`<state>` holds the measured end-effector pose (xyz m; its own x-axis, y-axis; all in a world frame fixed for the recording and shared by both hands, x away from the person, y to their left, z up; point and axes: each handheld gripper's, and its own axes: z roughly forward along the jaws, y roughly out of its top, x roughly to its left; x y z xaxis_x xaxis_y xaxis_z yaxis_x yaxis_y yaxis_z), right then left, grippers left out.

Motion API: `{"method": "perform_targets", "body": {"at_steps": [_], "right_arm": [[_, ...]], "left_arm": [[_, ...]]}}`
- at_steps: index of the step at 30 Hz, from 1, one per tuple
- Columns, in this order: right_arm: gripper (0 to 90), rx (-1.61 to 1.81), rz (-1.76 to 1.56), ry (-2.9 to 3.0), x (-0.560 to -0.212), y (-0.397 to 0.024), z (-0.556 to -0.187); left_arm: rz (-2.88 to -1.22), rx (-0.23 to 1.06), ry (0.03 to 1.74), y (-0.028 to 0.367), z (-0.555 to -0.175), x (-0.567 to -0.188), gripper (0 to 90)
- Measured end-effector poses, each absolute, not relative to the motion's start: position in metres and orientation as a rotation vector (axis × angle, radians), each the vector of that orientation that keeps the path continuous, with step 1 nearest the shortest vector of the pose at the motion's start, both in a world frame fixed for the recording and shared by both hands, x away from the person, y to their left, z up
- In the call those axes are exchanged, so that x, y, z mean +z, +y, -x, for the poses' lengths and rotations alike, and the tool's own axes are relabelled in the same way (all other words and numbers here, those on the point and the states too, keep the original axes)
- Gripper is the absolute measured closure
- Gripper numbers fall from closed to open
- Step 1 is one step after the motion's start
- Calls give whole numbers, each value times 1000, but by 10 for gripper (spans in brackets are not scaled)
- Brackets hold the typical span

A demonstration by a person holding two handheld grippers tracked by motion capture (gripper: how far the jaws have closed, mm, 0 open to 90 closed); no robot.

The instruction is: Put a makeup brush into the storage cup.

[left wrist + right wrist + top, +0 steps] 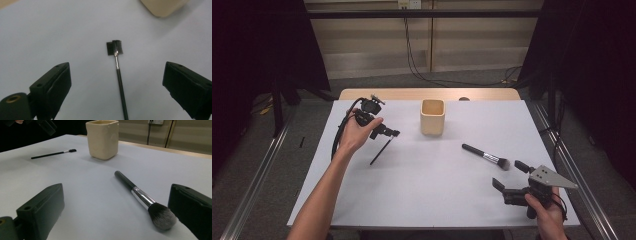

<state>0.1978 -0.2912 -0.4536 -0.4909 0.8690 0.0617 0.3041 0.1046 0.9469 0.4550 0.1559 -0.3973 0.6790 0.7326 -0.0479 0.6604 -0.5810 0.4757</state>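
A thin black brush (380, 151) with a small flat head lies on the white table (412, 195), left of centre. My left gripper (384, 132) hovers open just above its head end; in the left gripper view the thin brush (119, 80) runs up between the spread jaws of the left gripper (117, 73), untouched. A fluffy powder brush (486, 156) with a black handle and silver ferrule lies at the right. My right gripper (510, 175) stands open near its bristles. In the right gripper view the powder brush (140, 195) lies ahead of the right gripper (118, 195).
A beige square cup (432, 116) stands upright at the table's middle back, also seen as the cup (102, 138) beyond the powder brush. The table's wooden far edge (427, 94) borders grey floor. Black curtains hang at both sides.
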Motion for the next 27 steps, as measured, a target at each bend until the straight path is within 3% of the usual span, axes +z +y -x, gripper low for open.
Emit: {"method": "perform_targets", "body": {"at_steps": [8, 15, 27], "right_arm": [[2, 1386, -1142, 1865, -454, -291, -198], [2, 1388, -1142, 1872, -454, -291, -198], [2, 1389, -1144, 1872, -454, -291, -198]], "left_arm": [[-2528, 110, 1135, 145, -463, -407, 95], [-2649, 100, 1123, 135, -465, -419, 66], [-2681, 28, 1169, 130, -473, -437, 56]]}}
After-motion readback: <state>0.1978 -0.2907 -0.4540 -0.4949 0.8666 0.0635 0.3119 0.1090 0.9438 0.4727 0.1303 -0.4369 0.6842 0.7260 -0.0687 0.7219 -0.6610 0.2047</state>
